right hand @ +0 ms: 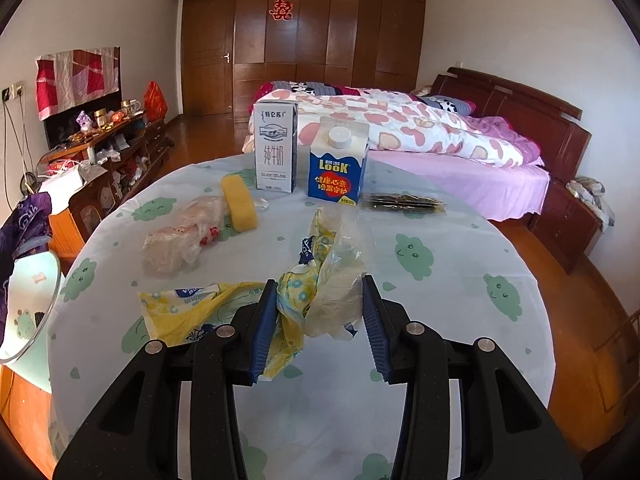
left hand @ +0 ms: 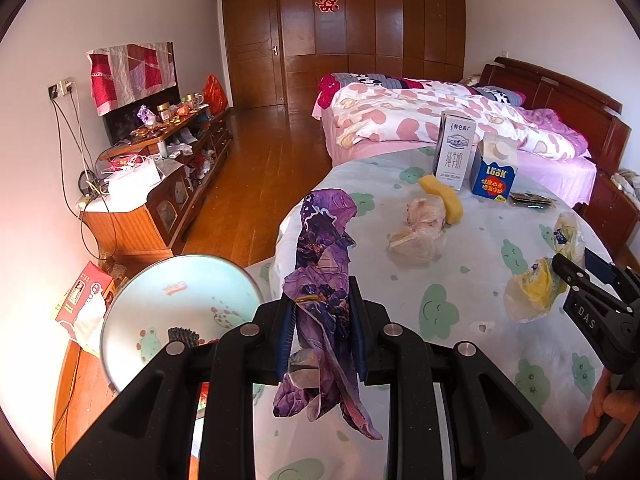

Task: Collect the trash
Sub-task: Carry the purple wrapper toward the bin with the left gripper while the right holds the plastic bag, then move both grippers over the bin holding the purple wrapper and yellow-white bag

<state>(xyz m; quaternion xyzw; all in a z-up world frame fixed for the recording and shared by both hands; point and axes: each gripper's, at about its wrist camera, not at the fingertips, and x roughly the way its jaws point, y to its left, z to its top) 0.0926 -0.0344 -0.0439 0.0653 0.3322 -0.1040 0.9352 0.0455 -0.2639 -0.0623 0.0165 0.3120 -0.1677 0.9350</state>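
My left gripper (left hand: 320,296) is shut on a crumpled purple wrapper (left hand: 324,240), which hangs past the table's left edge beside a pale blue bin (left hand: 168,280) with frog prints. The same purple wrapper (right hand: 24,224) and bin (right hand: 36,280) show at the left edge of the right wrist view. My right gripper (right hand: 320,300) is shut on a yellow and clear plastic bag (right hand: 304,280); one end trails left onto the tablecloth. In the left wrist view that right gripper (left hand: 572,264) holds the yellow bag (left hand: 528,292) at the far right.
On the round table (right hand: 440,300) lie a clear pinkish bag (right hand: 180,236), a yellow sponge (right hand: 240,204), a white milk carton (right hand: 276,148), a blue carton (right hand: 338,164) and dark packets (right hand: 402,204). A bed stands behind, a cluttered cabinet (left hand: 160,184) to the left.
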